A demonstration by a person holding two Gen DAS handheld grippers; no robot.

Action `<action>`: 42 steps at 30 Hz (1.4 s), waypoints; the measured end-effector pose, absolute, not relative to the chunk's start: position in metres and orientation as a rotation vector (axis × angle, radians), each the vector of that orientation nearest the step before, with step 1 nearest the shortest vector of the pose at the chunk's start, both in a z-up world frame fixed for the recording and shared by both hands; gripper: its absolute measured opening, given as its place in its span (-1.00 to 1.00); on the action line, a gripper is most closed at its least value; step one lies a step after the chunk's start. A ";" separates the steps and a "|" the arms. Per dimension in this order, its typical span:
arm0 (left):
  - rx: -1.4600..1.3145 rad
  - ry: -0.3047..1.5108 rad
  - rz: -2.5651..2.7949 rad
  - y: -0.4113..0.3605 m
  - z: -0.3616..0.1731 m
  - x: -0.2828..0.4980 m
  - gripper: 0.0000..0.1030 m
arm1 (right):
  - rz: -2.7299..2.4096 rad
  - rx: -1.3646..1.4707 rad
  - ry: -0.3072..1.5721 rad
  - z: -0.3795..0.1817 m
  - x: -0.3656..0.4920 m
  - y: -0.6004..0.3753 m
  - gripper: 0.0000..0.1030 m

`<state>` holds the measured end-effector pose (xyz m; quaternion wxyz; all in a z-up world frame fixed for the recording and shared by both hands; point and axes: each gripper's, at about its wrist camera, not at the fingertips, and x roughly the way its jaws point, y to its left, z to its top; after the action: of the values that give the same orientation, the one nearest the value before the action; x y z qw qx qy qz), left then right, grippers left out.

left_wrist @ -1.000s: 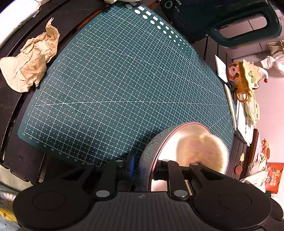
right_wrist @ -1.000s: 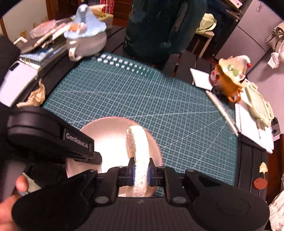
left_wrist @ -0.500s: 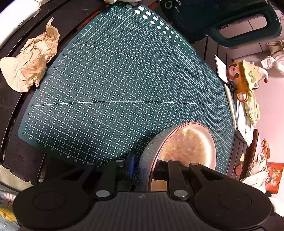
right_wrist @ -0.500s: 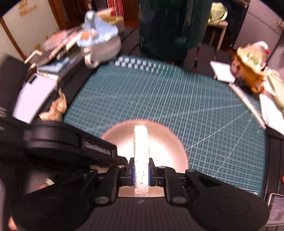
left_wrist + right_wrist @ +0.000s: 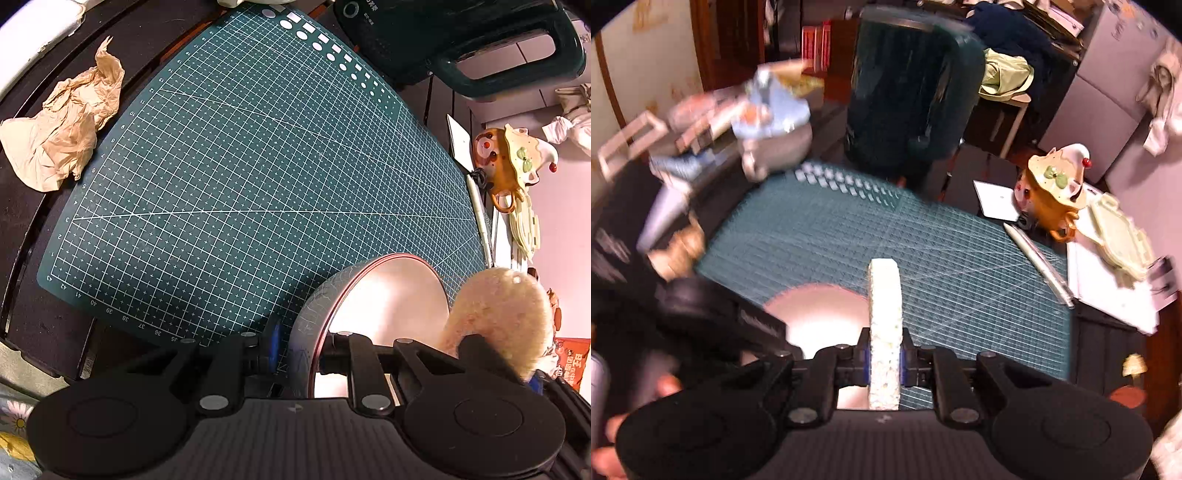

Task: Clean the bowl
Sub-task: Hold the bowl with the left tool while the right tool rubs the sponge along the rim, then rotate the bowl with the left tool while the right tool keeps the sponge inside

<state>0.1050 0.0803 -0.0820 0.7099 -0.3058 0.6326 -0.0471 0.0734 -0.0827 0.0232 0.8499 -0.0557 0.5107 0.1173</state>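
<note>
Dark tabletop (image 5: 33, 306) is covered by a green cutting mat (image 5: 240, 177); at its near edge the bowl (image 5: 369, 306) is clamped at the rim by the left gripper (image 5: 301, 347), tilted. The sponge (image 5: 884, 332) is pinched in the right gripper (image 5: 884, 360), just outside the bowl; wiping appears unfinished.

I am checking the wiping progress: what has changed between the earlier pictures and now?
The sponge, clamped in the right gripper, has come up out of the bowl and now sits past its right rim. The left gripper still pinches the bowl's wall, tilted on the cutting mat.
</note>
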 end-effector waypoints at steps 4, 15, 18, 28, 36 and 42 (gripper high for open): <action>-0.679 1.403 -0.104 0.081 -0.081 0.105 -0.64 | 0.304 -0.037 1.160 0.002 0.088 -0.080 -0.76; -0.721 1.411 -0.115 0.086 -0.083 0.106 -0.58 | 0.301 0.039 1.233 -0.021 0.102 -0.089 -0.58; -0.741 1.411 -0.106 0.090 -0.079 0.104 -0.08 | 0.307 0.041 1.231 -0.020 0.100 -0.089 -0.56; -0.731 1.406 -0.072 0.098 -0.064 0.083 0.19 | 0.364 0.031 1.263 -0.017 0.097 -0.089 -0.55; -0.764 1.443 -0.030 0.105 -0.074 0.078 0.12 | 0.322 -0.029 1.244 -0.017 0.096 -0.088 -0.78; -0.757 1.449 -0.059 0.091 -0.077 0.080 -0.50 | 0.347 0.049 1.240 -0.012 0.100 -0.104 -0.78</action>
<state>0.0796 0.0906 -0.0767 0.6837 -0.3376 0.6465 -0.0263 0.0998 -0.1037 -0.0121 0.7996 0.0227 0.5779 0.1618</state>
